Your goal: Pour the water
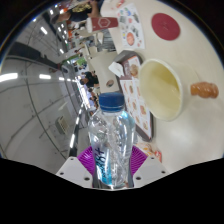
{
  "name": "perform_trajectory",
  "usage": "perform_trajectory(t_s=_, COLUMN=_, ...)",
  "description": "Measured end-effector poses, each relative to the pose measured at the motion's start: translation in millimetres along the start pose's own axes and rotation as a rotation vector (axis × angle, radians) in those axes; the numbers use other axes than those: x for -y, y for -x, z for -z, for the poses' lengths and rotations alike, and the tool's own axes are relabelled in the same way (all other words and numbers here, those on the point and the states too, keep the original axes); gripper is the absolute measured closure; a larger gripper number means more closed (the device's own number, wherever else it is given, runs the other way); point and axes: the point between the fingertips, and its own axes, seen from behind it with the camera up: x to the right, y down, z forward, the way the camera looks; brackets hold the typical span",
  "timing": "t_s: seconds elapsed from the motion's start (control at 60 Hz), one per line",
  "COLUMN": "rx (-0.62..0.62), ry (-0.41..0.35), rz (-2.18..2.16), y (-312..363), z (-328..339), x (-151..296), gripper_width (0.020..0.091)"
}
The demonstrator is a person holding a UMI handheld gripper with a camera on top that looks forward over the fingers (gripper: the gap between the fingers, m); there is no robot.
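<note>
A clear plastic water bottle (111, 135) with a blue cap is held between my gripper's (112, 160) fingers, whose purple pads (91, 158) press on its crumpled sides. The whole view is tilted, and the bottle's cap points toward a cream-coloured bowl (164, 88) that stands on the white table (195, 50) just beyond the bottle. The bowl's inside looks pale; I cannot tell whether water is in it.
A small brown figure (204, 90) stands beside the bowl. Printed cards and papers (132, 66) lie on the table beyond it, and a round red-marked plate (164, 27) sits farther off. A room with ceiling lights (40, 60) shows at the side.
</note>
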Motion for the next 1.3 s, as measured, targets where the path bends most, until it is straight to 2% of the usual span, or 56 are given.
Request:
perform_trajectory(t_s=0.083, rx=-0.030, ry=0.018, rz=0.258, y=19, z=10, x=2, gripper_width=0.0710)
perform_trajectory(t_s=0.2, rx=-0.081, ry=-0.036, rz=0.734, y=64, z=21, x=23, gripper_width=0.0710)
perform_trajectory(t_s=0.367, rx=-0.139, ry=-0.179, rz=1.322, y=127, z=56, x=86, gripper_width=0.0710)
perform_trajectory(t_s=0.467, rx=-0.228, ry=-0.253, rz=1.577, y=123, z=59, x=140, gripper_width=0.0708)
perform_trajectory(t_s=0.55, rx=-0.312, ry=-0.273, rz=1.716, y=107, z=71, x=179, gripper_width=0.0708)
perform_trajectory(t_s=0.75, rx=-0.461, ry=-0.222, rz=1.802, y=25, z=78, x=243, gripper_width=0.0707)
perform_trajectory(t_s=1.017, rx=-0.539, ry=-0.163, rz=1.746, y=-44, z=95, x=280, gripper_width=0.0699)
perform_trajectory(t_s=1.083, rx=-0.512, ry=-0.179, rz=1.752, y=-45, z=96, x=279, gripper_width=0.0701)
perform_trajectory(t_s=1.183, rx=-0.506, ry=-0.182, rz=1.774, y=-46, z=95, x=277, gripper_width=0.0649)
perform_trajectory(t_s=1.3, rx=-0.554, ry=-0.166, rz=1.768, y=-49, z=100, x=280, gripper_width=0.0537)
